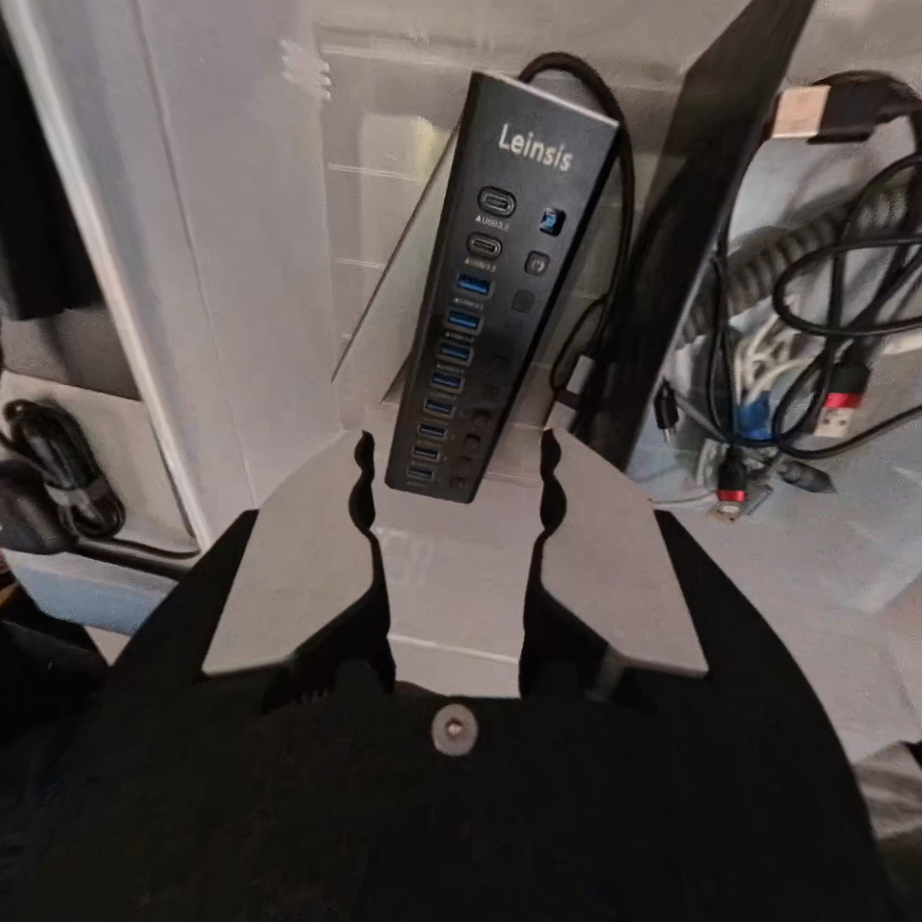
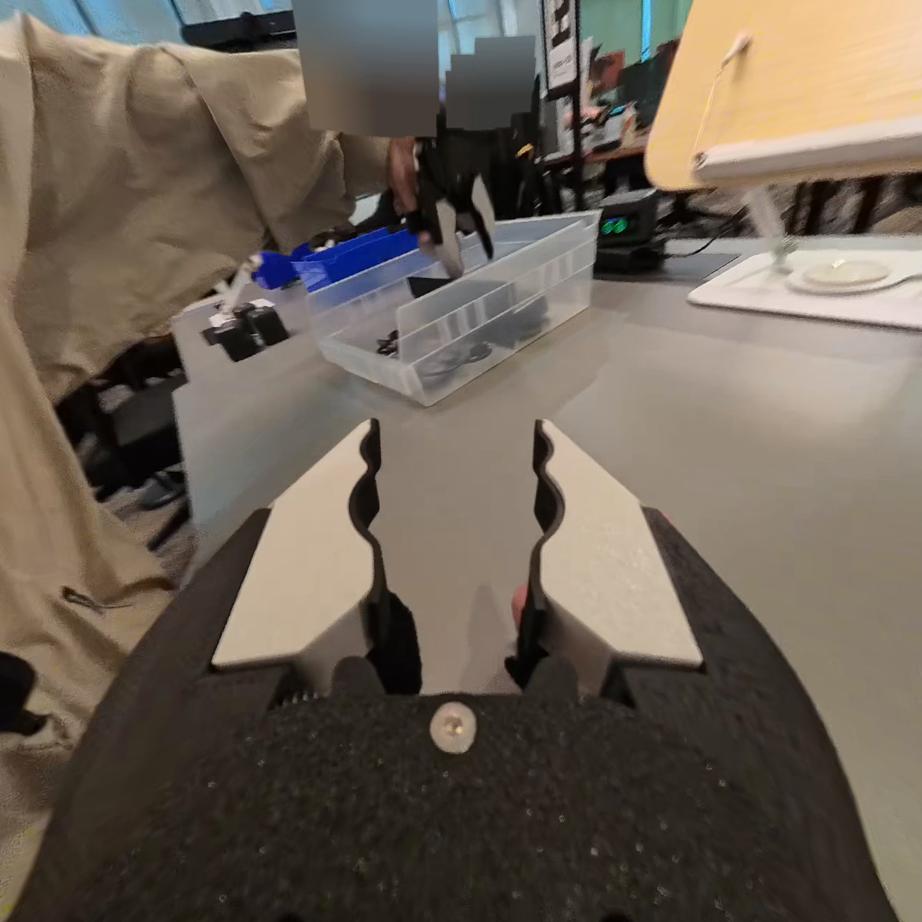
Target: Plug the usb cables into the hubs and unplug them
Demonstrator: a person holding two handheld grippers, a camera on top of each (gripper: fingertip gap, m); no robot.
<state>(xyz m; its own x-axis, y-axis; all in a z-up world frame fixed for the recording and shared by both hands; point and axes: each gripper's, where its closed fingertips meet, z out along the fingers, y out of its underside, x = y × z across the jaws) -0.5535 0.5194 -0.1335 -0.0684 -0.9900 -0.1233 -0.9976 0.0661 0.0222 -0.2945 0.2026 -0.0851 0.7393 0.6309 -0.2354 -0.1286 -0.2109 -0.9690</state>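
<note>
1. While the left gripper hangs spread and empty, its pale flat fingers edged in wavy black padding, a glossy black slab-shaped hub lies just beyond the tips inside a clear plastic tray, blue ports in a row down its face; past a dark divider, tangled black cables with red-collared plugs fill the neighbouring compartment.
2. Over the smooth grey bench, the right gripper is also spread, gripping nothing; the tray sits toward the bench's far left edge, well apart from it, with the left gripper dipped inside; a beige sleeve fills the left.
</note>
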